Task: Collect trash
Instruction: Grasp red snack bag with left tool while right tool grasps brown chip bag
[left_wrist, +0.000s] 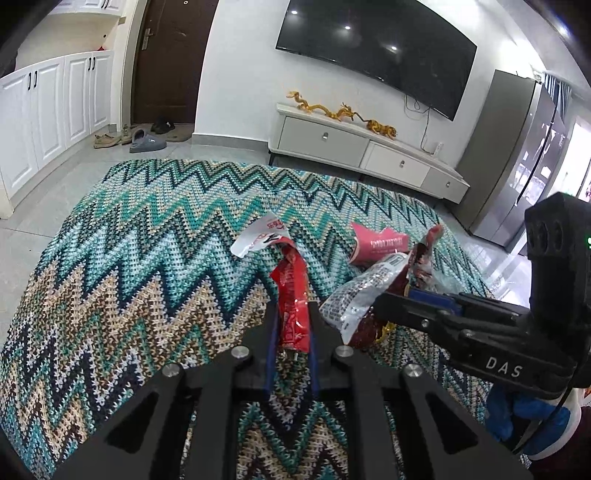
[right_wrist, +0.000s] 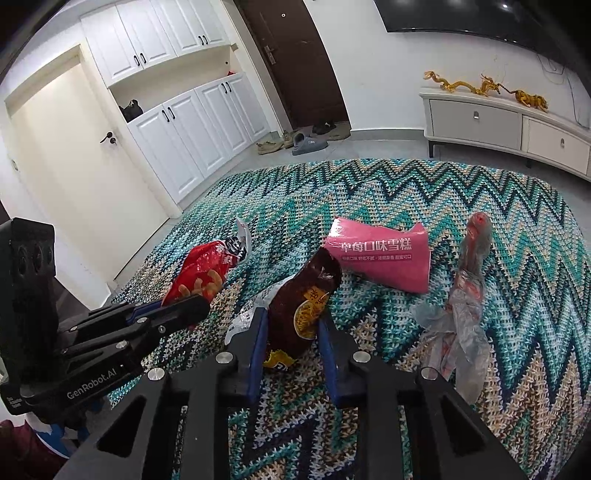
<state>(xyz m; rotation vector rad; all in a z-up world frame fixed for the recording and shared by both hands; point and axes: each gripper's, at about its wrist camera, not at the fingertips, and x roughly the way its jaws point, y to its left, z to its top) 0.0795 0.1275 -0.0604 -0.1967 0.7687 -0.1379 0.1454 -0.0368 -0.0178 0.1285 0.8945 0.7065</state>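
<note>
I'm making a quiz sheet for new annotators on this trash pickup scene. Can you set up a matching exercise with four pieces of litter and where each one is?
Things:
1. red snack bag
2. dark brown wrapper
3. pink carton
4. clear plastic bag

Places:
A. lying free on the zigzag blanket, behind the brown wrapper
B. clamped in the left tool
C. crumpled on the blanket, right of the right tool
D. between the right tool's fingers

Pairs: 1-B, 2-D, 3-A, 4-C
</note>
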